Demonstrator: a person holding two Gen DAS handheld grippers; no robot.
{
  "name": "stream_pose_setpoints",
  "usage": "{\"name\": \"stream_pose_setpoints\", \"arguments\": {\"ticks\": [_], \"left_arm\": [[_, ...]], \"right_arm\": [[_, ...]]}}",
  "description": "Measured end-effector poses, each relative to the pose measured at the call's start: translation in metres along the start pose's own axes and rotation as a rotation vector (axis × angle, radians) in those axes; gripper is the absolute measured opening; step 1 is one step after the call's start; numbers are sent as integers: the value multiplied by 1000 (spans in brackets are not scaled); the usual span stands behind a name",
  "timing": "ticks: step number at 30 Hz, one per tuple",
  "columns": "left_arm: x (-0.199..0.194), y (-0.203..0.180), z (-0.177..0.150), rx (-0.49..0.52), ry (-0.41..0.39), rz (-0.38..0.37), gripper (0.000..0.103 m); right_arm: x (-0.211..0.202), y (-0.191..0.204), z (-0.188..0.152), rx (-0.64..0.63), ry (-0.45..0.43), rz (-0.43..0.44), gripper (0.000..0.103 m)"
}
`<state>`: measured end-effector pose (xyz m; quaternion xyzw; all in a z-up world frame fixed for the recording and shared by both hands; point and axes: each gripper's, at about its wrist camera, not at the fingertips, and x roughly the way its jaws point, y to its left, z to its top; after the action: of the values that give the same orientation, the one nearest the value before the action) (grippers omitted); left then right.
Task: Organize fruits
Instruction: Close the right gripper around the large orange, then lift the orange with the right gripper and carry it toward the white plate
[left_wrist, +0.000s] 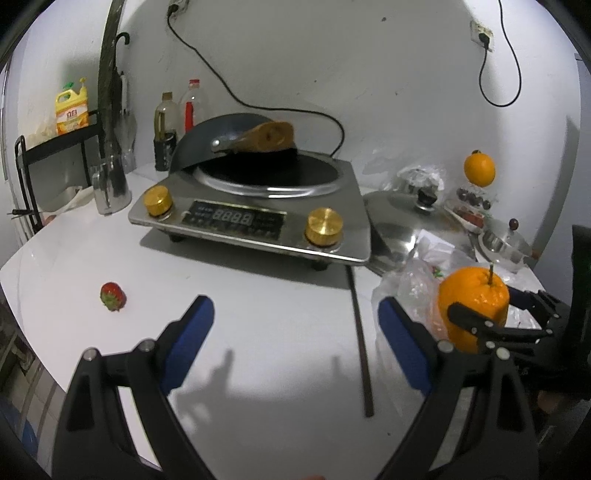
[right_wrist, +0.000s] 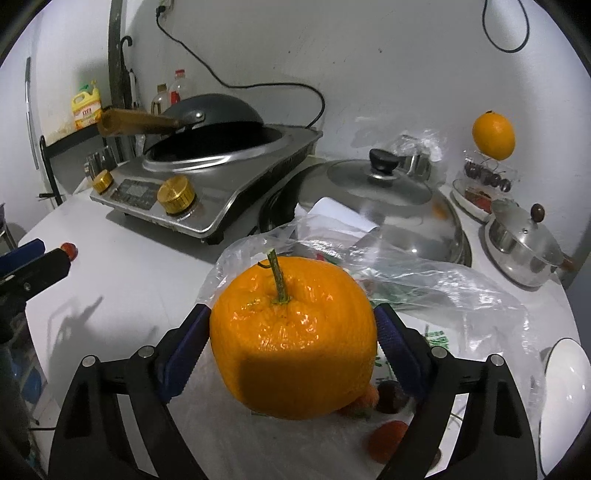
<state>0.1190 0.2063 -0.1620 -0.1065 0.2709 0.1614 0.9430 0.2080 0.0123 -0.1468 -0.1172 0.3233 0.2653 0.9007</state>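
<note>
two tools: right tool clamps orange; left tool wide open, empty.

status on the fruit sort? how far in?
Early. Possibly done: one orange sits atop the rack by the wall. In hand: right gripper clamps a stemmed orange. Left: strawberry loose on the counter, more fruit by the plastic bag; left gripper open, empty.

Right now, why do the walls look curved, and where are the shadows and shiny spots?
Left wrist view: the fisheye lens bends the wall and the table edge, corners go black, and the open left gripper casts soft shadows on the table. Right wrist view: same bending; white glare on the orange held in the right gripper, its lower part shaded; the plastic bag glints.
</note>
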Motion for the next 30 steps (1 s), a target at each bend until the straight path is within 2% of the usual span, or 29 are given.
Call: {"name": "stream_pose_setpoints", "arguments": {"ticks": [13, 30], "left_arm": [[-22, -30, 0, 23, -30, -31, 92], [-38, -78, 1, 64, -49, -74, 92]], "right_arm": [[-46, -17, 2, 7, -70, -6, 90], [-85, -59, -10, 50, -104, -44, 90]]}}
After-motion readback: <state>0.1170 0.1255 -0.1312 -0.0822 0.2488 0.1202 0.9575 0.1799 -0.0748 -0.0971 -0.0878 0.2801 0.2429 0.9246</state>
